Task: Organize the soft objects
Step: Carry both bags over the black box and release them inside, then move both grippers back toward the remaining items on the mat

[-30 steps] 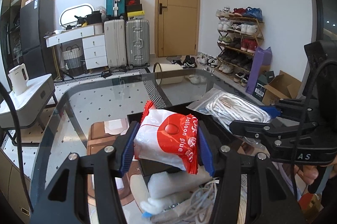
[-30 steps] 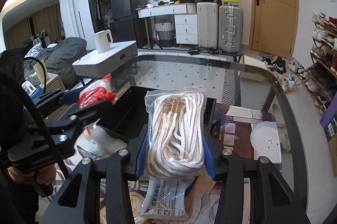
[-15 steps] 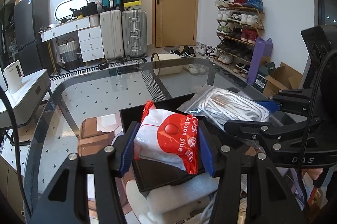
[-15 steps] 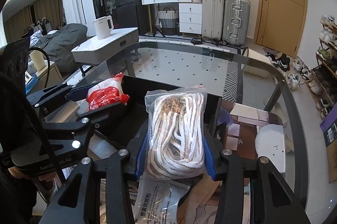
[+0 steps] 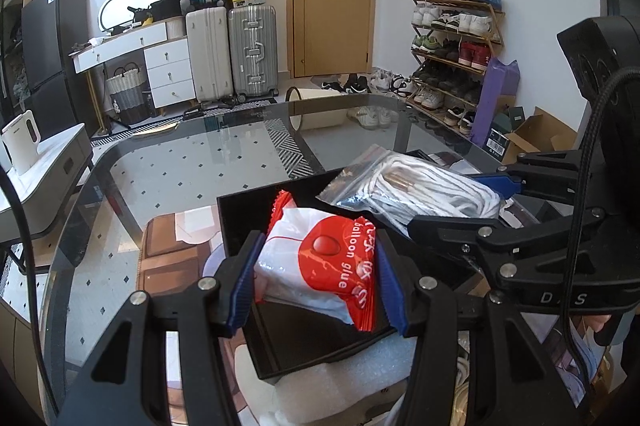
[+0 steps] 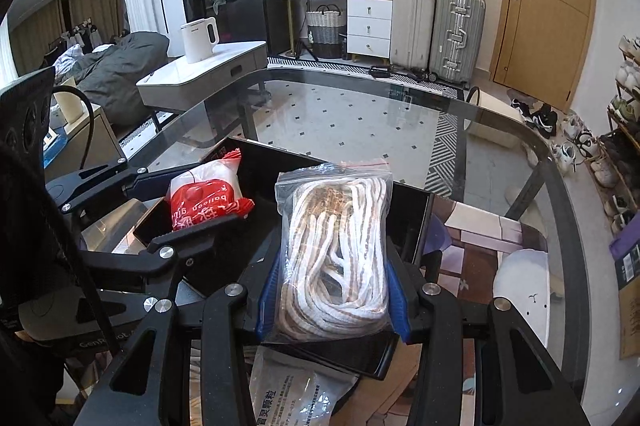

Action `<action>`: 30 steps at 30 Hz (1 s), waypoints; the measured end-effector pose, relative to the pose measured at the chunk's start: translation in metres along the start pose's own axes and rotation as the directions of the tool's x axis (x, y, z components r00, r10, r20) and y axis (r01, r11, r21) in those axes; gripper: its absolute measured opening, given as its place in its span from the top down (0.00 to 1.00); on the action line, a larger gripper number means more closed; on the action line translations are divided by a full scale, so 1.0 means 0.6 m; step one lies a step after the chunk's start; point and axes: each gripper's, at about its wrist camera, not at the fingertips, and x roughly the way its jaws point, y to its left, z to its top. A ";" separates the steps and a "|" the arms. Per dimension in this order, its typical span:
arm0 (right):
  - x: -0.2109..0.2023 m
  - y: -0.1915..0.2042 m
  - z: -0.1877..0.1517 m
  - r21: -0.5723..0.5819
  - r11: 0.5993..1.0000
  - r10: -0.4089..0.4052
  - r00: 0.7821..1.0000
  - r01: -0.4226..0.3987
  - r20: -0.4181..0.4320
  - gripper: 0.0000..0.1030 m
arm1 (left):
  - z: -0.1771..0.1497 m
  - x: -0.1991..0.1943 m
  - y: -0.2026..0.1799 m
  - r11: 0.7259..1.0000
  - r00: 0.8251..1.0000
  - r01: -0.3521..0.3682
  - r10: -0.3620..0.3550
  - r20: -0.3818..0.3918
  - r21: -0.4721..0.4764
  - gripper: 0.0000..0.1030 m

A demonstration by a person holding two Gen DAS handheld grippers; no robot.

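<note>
Over a glass table (image 5: 168, 178), I am holding one soft packet in each claw above a black tray (image 5: 256, 214). My left gripper (image 5: 316, 282) is clamping the red-and-white balloon glue pack (image 5: 324, 262) between its blue pads, and the pack is sagging at its lower corner above the tray's open inside. My right gripper (image 6: 332, 290) is squeezing a clear zip bag of white rope (image 6: 336, 250) by its lower half, with the sealed top standing free above the jaws and the whole bag hanging over the tray's near part.

What I am worrying about is the crowding. Both claws are sitting just beside each other over the same tray, and in the left view my right claw's black arm is crossing close to the glue pack; if I am letting both go together, the frames may knock and one packet may be landing on the rim or sliding out onto the glass. The rope bag is slippery plastic and top-heavy in this grip, so it may be tipping forward as the pads are opening and flopping across the tray wall. The glue pack is light and crinkled, and it may be clinging to one pad and dropping askew. Loose foam wrap (image 5: 352, 374) and a printed pouch (image 6: 296, 390) are lying under the tray's near edge, so the tray itself may be rocking if I am pressing down on it.
</note>
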 end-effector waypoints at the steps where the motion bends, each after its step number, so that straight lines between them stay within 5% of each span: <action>1: 0.001 0.000 0.000 -0.002 1.000 -0.001 1.000 0.001 -0.001 0.56 | -0.001 0.000 0.000 1.000 1.000 0.001 -0.001 -0.002 0.000 0.48; 8: -0.012 0.005 -0.004 -0.022 1.000 -0.002 1.000 0.003 0.022 0.48 | -0.004 -0.009 0.008 1.000 1.000 -0.002 0.002 0.000 -0.003 0.42; 11: -0.027 -0.002 -0.011 -0.007 1.000 -0.026 0.998 0.027 0.049 0.34 | -0.005 -0.022 0.009 1.000 1.000 -0.008 0.008 0.019 -0.005 0.31; 13: -0.038 -0.008 -0.015 0.010 1.000 -0.028 0.997 0.027 0.069 0.27 | -0.004 -0.031 0.014 0.999 0.999 -0.032 0.033 0.031 -0.024 0.13; 15: -0.048 -0.012 -0.019 0.021 0.999 -0.034 0.996 0.032 0.082 0.22 | -0.002 -0.039 0.019 0.998 0.998 -0.040 0.042 0.049 -0.048 0.05; 21: -0.057 -0.027 -0.022 0.069 0.994 -0.092 0.991 0.085 0.102 0.18 | -0.005 -0.057 0.030 0.996 0.997 -0.042 0.047 0.063 -0.076 0.05; 30: -0.014 -0.028 -0.014 0.085 0.994 -0.069 0.997 0.066 0.038 0.16 | -0.016 -0.062 0.034 0.997 0.996 -0.061 0.064 0.058 -0.052 0.05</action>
